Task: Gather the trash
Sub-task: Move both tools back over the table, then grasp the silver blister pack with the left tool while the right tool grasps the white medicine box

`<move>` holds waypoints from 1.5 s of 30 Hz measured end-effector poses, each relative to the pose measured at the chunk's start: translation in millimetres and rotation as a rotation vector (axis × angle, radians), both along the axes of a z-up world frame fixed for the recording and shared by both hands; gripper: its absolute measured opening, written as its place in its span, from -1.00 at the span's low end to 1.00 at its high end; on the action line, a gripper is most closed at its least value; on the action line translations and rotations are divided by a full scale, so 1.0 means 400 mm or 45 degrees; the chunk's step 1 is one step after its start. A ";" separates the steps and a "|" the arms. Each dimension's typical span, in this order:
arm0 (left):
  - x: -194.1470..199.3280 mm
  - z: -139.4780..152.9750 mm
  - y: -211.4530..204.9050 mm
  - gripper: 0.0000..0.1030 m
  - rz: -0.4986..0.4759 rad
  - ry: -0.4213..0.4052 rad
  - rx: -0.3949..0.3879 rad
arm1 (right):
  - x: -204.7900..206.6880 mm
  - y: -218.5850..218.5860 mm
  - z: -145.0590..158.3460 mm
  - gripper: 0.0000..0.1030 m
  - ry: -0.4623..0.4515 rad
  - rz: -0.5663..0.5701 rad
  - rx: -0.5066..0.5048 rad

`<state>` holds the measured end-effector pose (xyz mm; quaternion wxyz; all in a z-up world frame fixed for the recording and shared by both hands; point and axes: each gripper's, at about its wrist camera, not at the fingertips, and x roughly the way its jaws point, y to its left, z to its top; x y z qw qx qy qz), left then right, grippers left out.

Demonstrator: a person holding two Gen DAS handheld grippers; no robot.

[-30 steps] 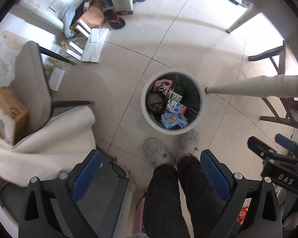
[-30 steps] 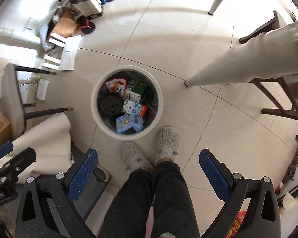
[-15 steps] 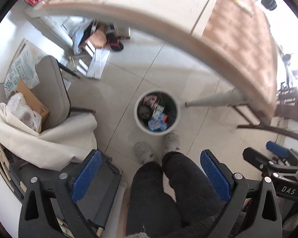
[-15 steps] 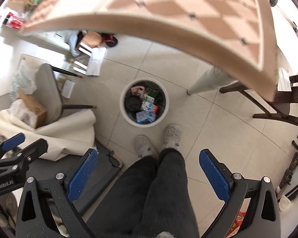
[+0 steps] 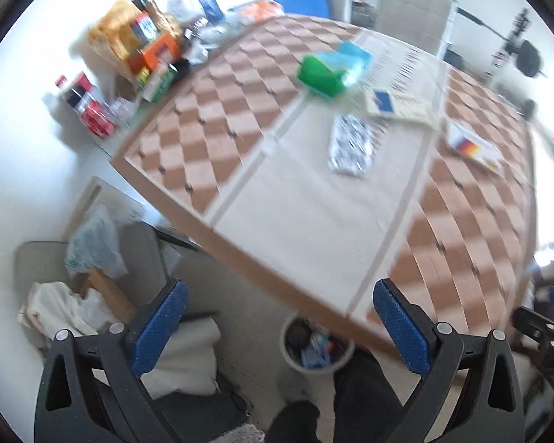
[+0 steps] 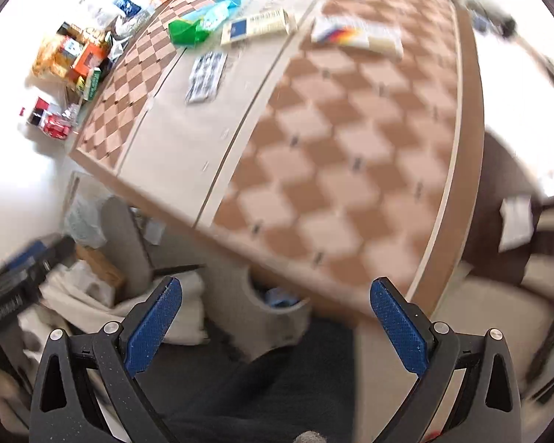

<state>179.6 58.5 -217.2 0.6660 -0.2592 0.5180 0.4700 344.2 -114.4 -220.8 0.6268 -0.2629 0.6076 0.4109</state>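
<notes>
Both my left gripper (image 5: 279, 323) and right gripper (image 6: 275, 317) hung with fingers spread and empty above the worktop (image 5: 314, 199). Wrappers, among them a green packet (image 5: 319, 74), lay toward its far edge, likely my next pick; the bin (image 5: 315, 347) waited below the near edge for drops.

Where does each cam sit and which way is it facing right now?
Left wrist: on the left tongs, angled over the checkered table; open blue pads, dark trouser leg at bottom.
Right wrist: on the right tongs, same heading, further right; open pads, dark lap below.
Shared: table, green packet, silver blister pack, white bin.
</notes>
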 end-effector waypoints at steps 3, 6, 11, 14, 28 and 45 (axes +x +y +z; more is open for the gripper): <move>0.113 -0.025 0.065 1.00 0.081 0.030 0.036 | 0.131 0.143 -0.025 1.00 -0.127 0.163 -0.103; 0.214 -0.077 0.129 1.00 0.090 0.096 0.032 | 0.253 0.282 -0.084 1.00 -0.222 0.316 -0.221; 0.334 -0.175 0.208 1.00 0.150 0.158 -0.063 | 0.398 0.464 -0.242 1.00 -0.308 0.584 -0.433; 0.380 -0.219 0.235 1.00 0.186 0.172 -0.106 | 0.443 0.549 -0.328 1.00 -0.365 0.772 -0.544; 0.335 -0.280 0.345 1.00 0.295 0.090 -0.255 | 0.617 0.616 -0.387 0.74 0.117 0.140 -0.382; 0.441 -0.403 0.403 0.15 -0.056 0.078 -0.534 | 0.512 0.606 -0.389 0.78 -0.106 0.178 -0.296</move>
